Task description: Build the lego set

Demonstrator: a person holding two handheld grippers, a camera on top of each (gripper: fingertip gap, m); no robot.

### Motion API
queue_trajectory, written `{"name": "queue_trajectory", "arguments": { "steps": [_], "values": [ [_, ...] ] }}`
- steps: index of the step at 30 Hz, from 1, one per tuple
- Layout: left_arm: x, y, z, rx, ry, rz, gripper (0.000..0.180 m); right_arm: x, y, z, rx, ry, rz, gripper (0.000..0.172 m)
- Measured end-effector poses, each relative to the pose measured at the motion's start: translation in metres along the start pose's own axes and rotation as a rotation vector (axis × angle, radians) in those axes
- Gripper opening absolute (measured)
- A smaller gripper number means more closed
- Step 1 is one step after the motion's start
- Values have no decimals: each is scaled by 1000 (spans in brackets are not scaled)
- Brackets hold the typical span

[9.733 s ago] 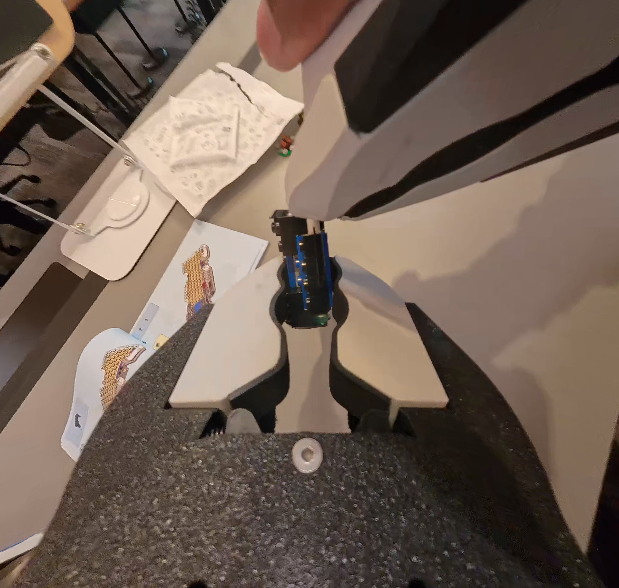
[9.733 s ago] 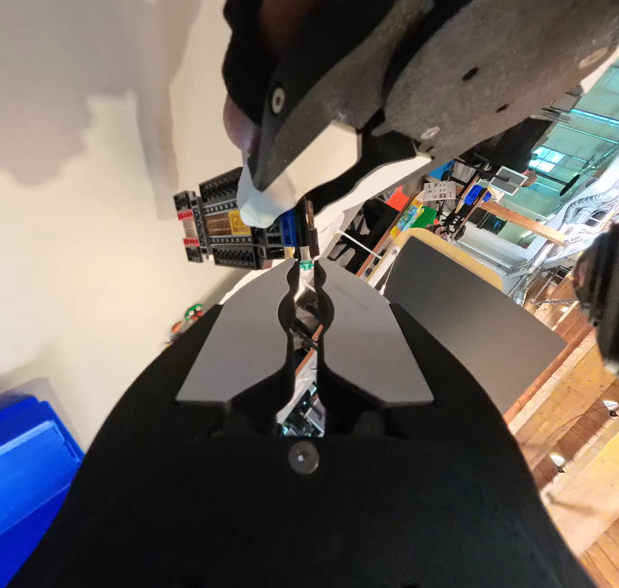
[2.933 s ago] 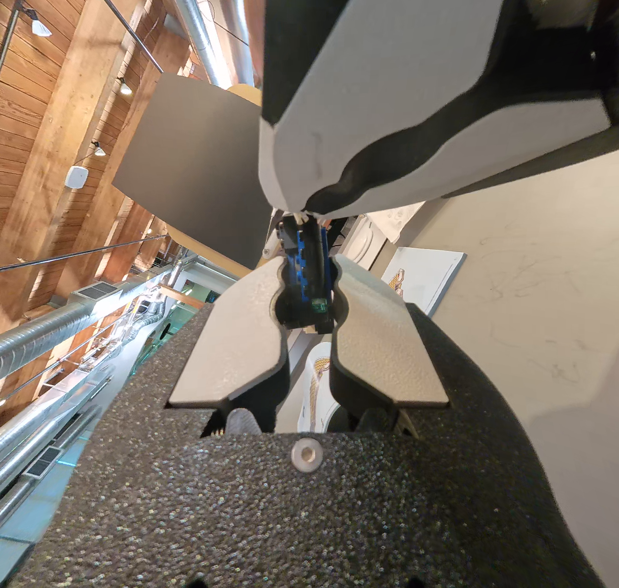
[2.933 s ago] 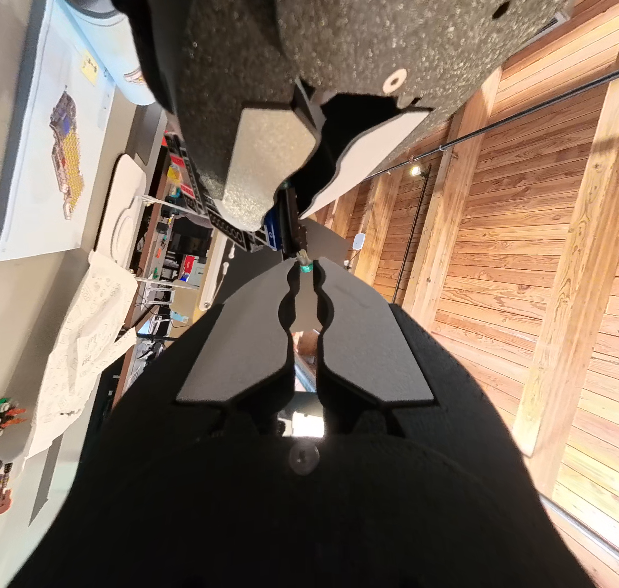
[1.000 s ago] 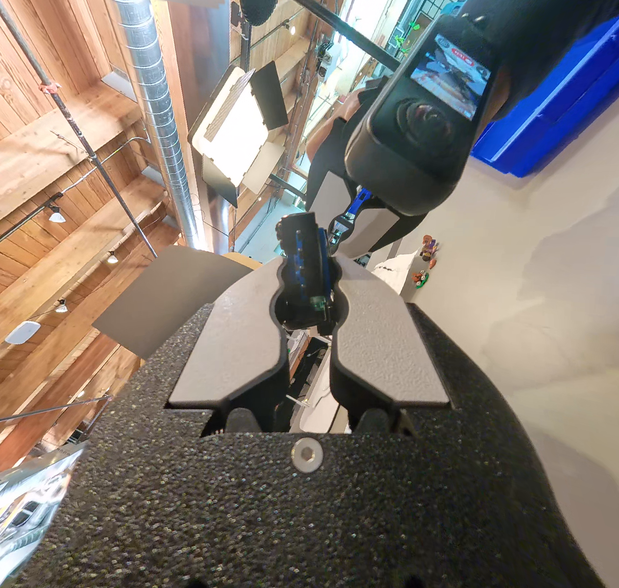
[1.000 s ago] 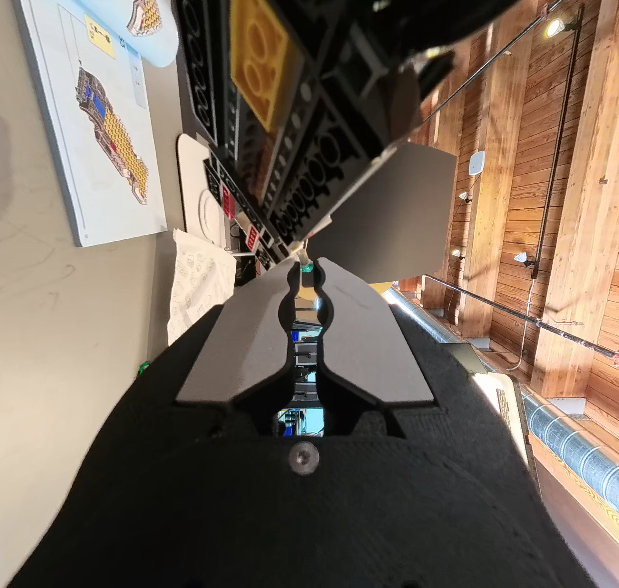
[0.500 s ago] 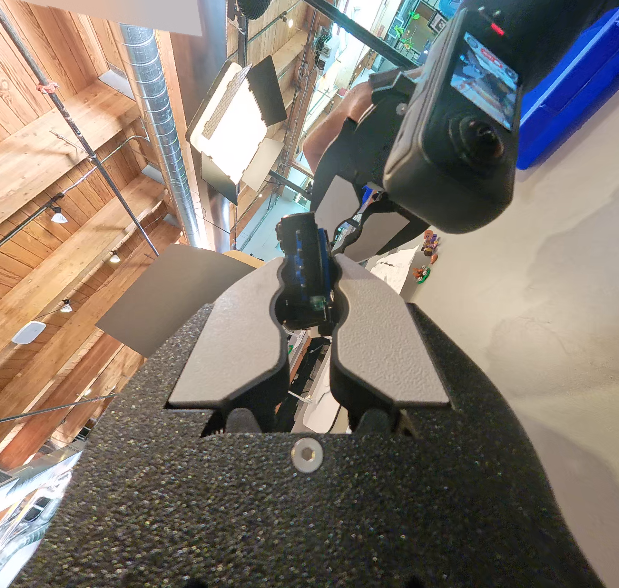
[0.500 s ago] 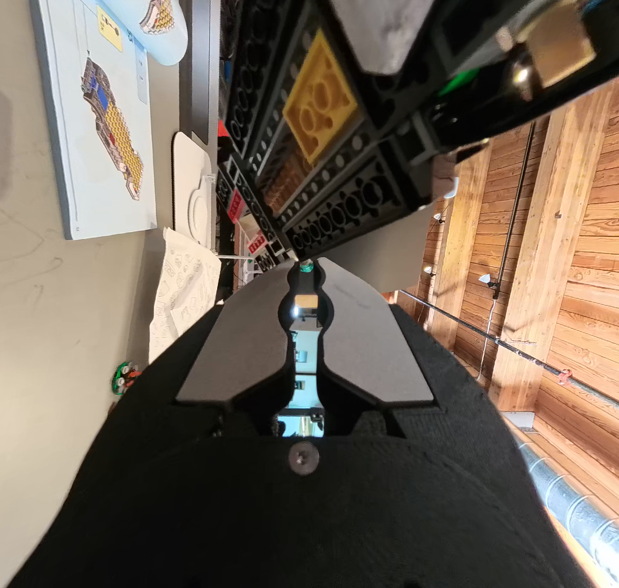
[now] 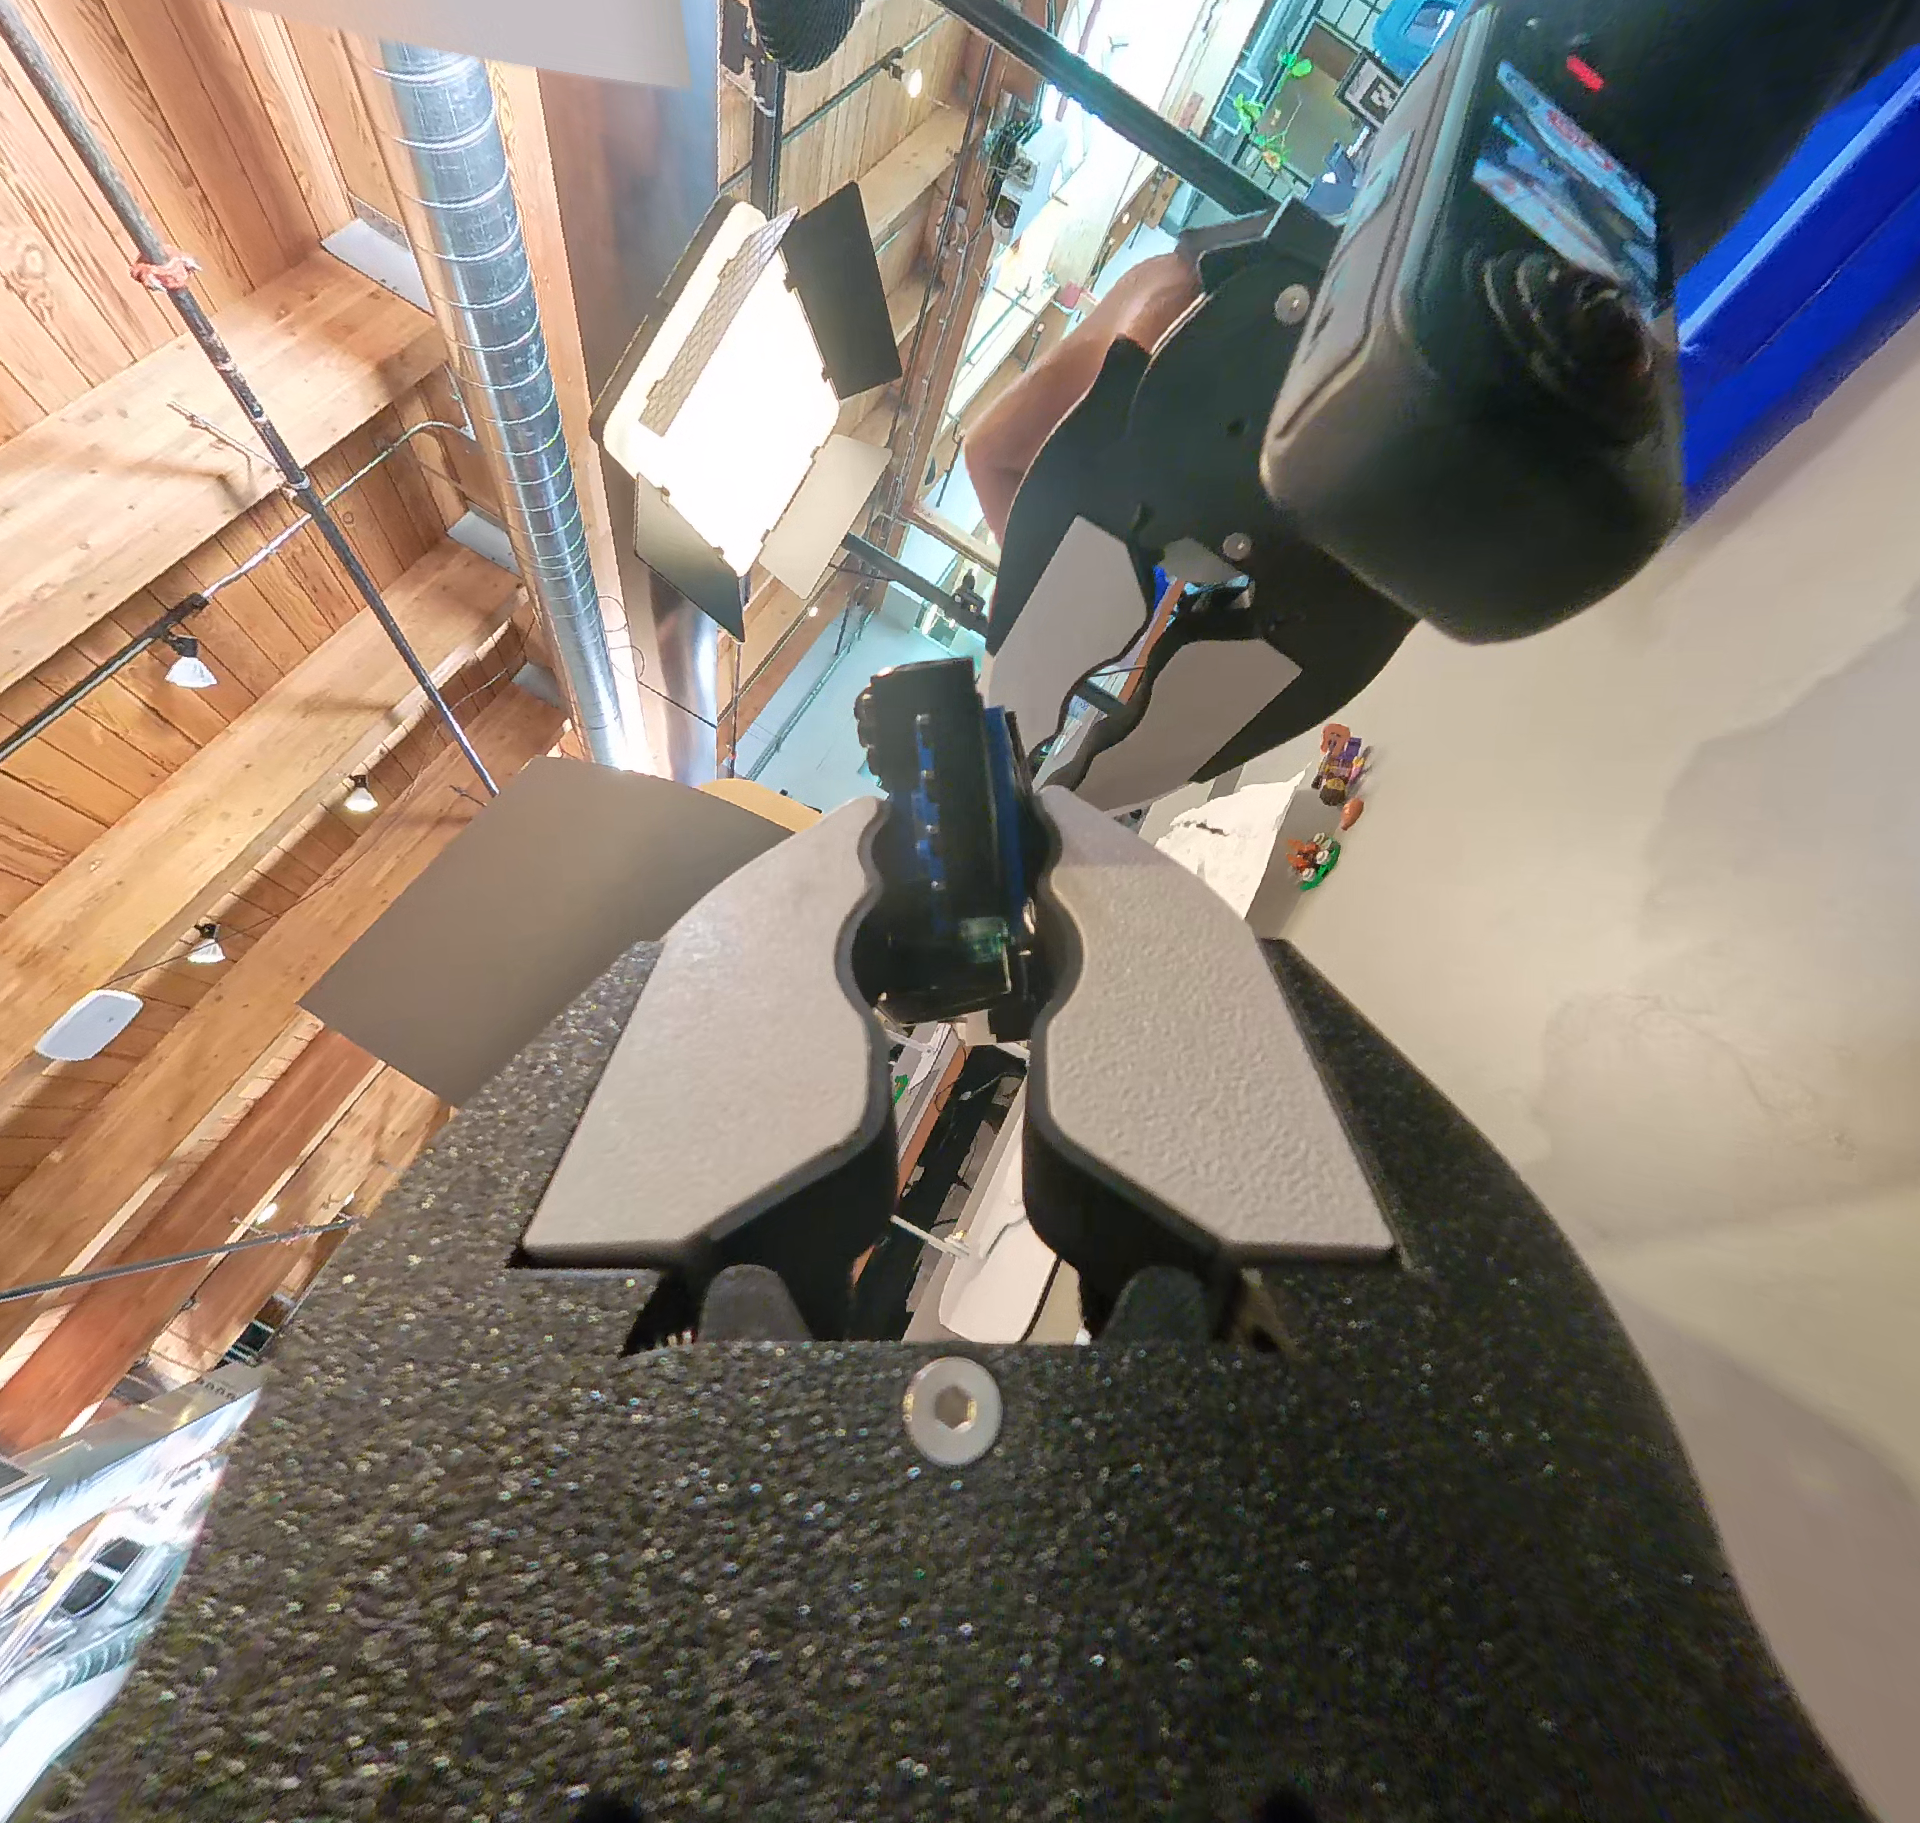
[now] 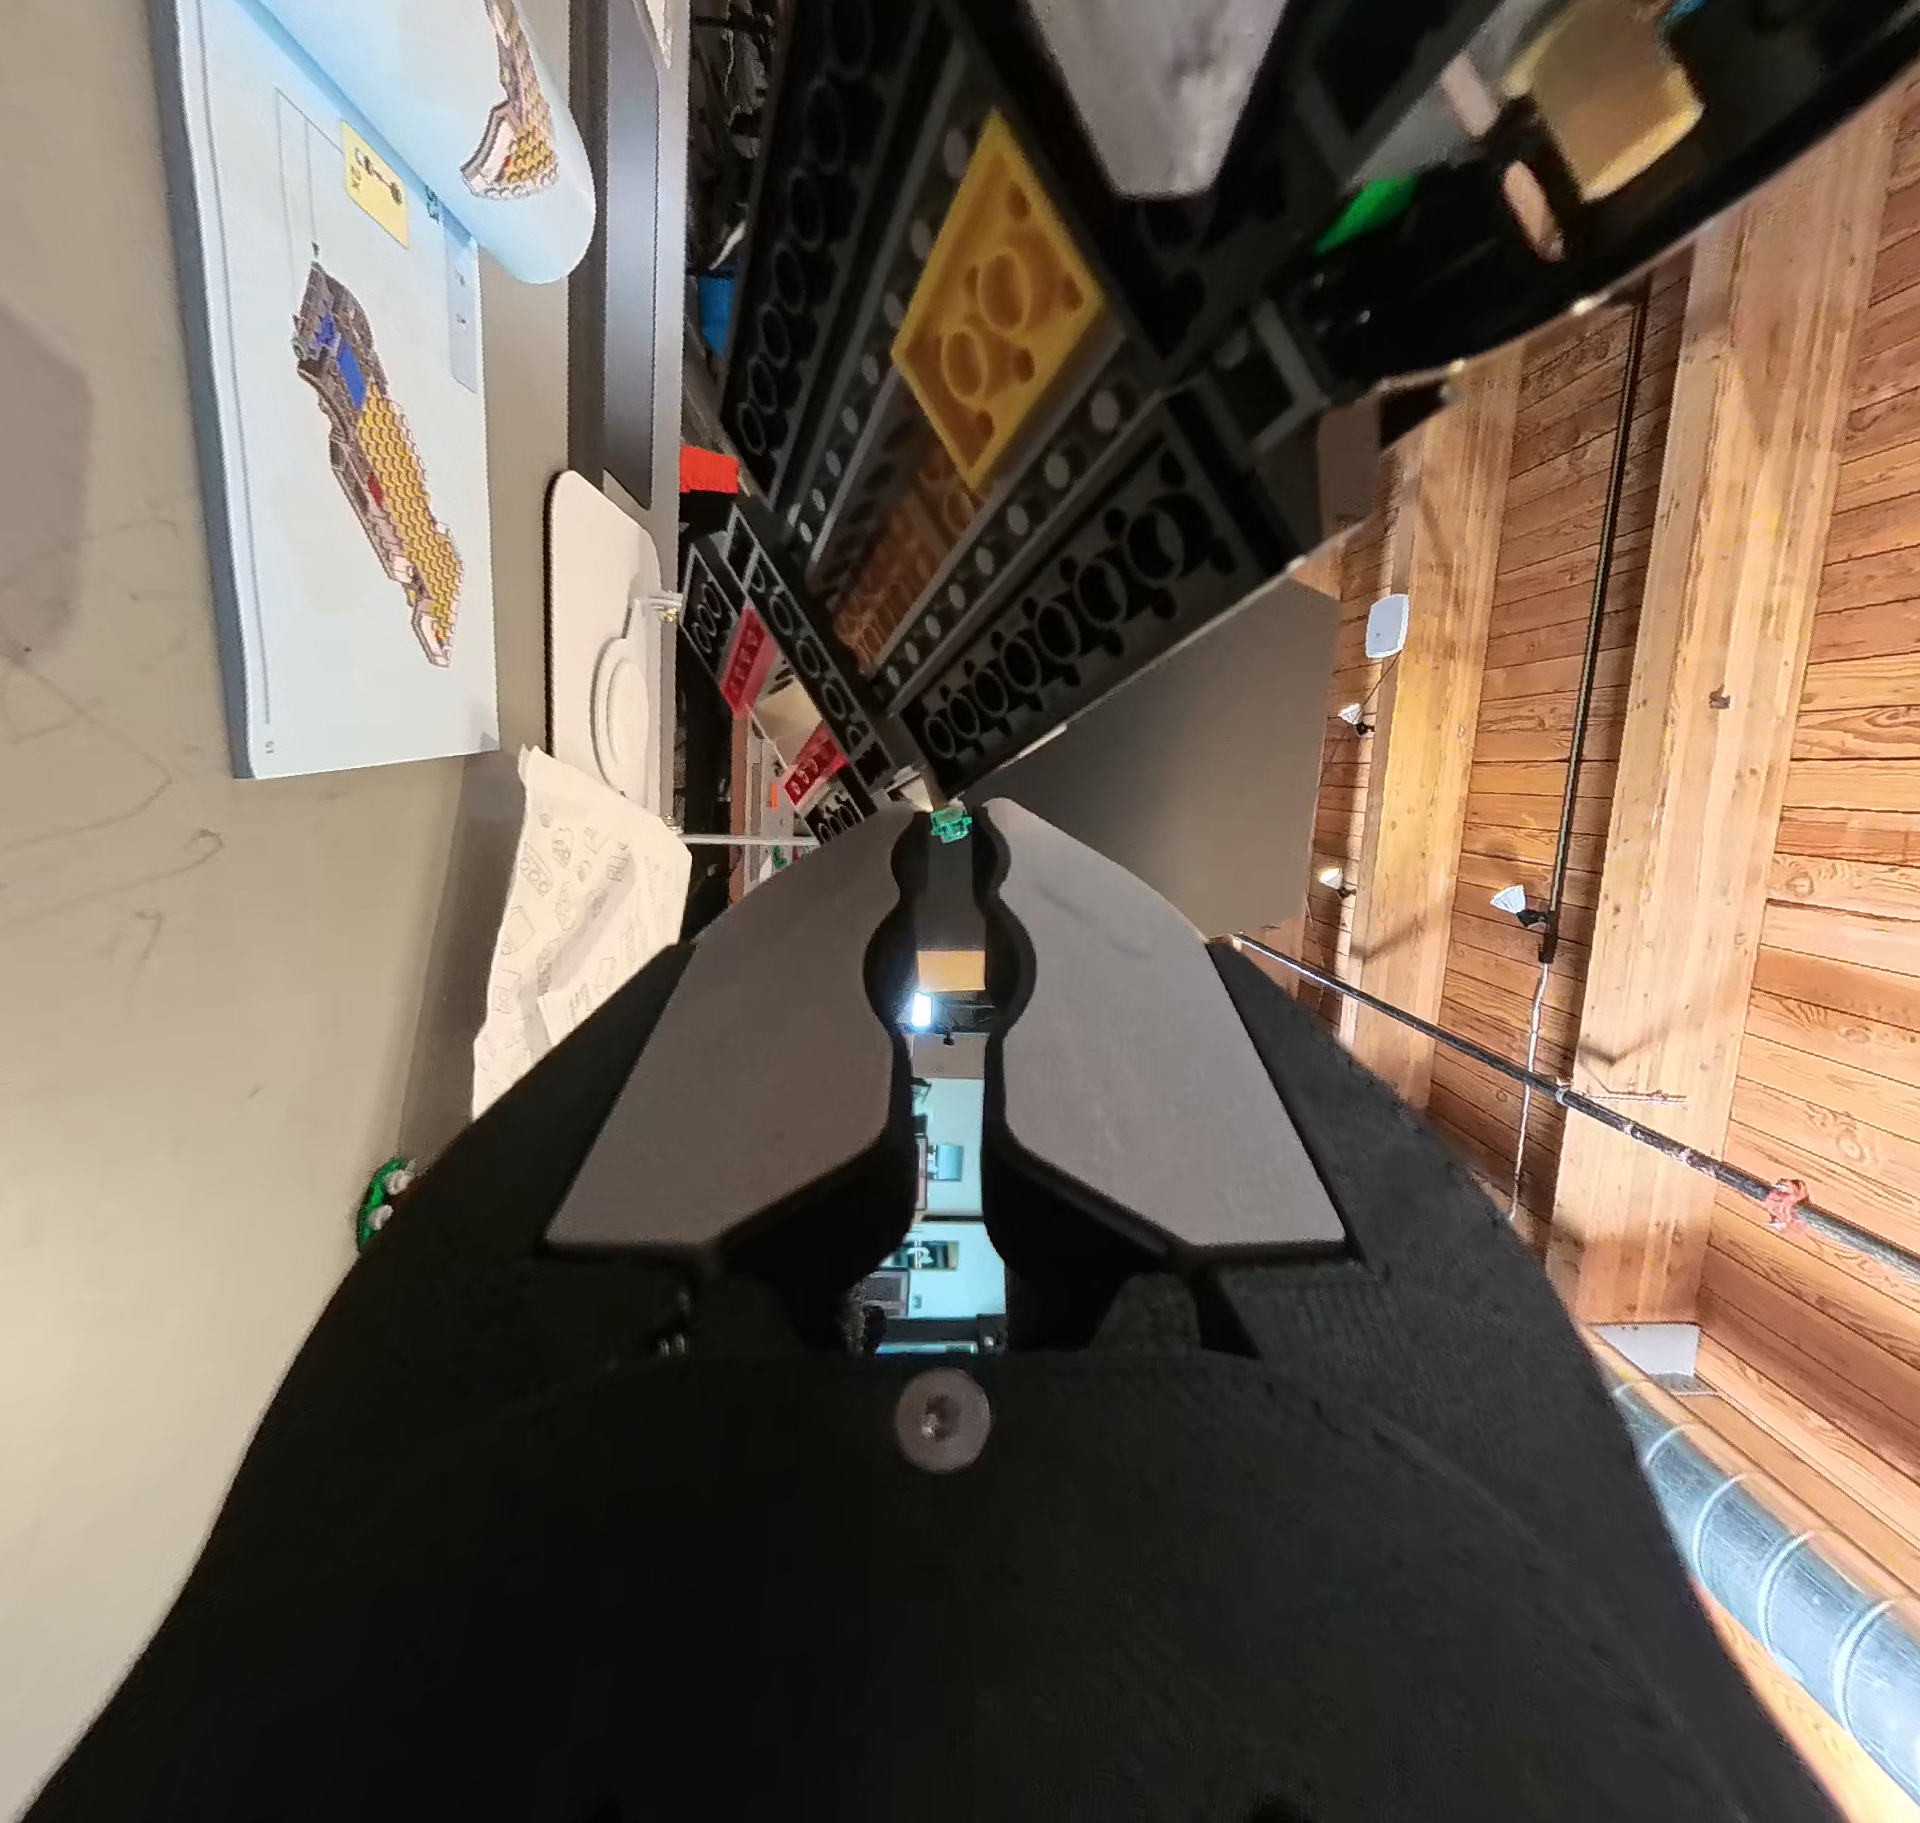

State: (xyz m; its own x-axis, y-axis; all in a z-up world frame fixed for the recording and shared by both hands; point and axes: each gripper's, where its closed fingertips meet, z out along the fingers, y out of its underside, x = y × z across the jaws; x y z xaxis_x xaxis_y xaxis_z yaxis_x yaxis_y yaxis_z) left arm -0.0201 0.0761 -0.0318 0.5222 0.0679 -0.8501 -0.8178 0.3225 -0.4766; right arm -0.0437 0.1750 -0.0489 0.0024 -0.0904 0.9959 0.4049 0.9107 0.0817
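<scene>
Between the fingers of the left gripper [image 9: 956, 828] a black and blue brick model [image 9: 951, 838] is sitting edge-on, and both grey fingers [image 9: 758, 994] are pressing on its sides. Close above the table [image 9: 1662, 942], the right gripper [image 10: 948, 823] is pinching a tiny green piece [image 10: 948, 824] at its very tips, just under the model's studded black underside [image 10: 997, 485]. Beside it, an instruction booklet [image 10: 343, 485] and a crumpled paper bag [image 10: 582, 932] are lying on the table.

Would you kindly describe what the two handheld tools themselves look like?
Each tool, left and right, has a speckled black foam-textured body, a central hex screw, and two flat grey fingers with wavy black-edged inner sides. The right tool carries a black camera.
</scene>
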Motion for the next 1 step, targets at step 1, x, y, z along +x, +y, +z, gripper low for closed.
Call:
{"name": "queue_trajectory", "arguments": {
  "steps": [1],
  "values": [
    [0, 0, 0, 1, -1, -3, 23, 0, 0, 0, 3, -1, 7, 7]
  ]
}}
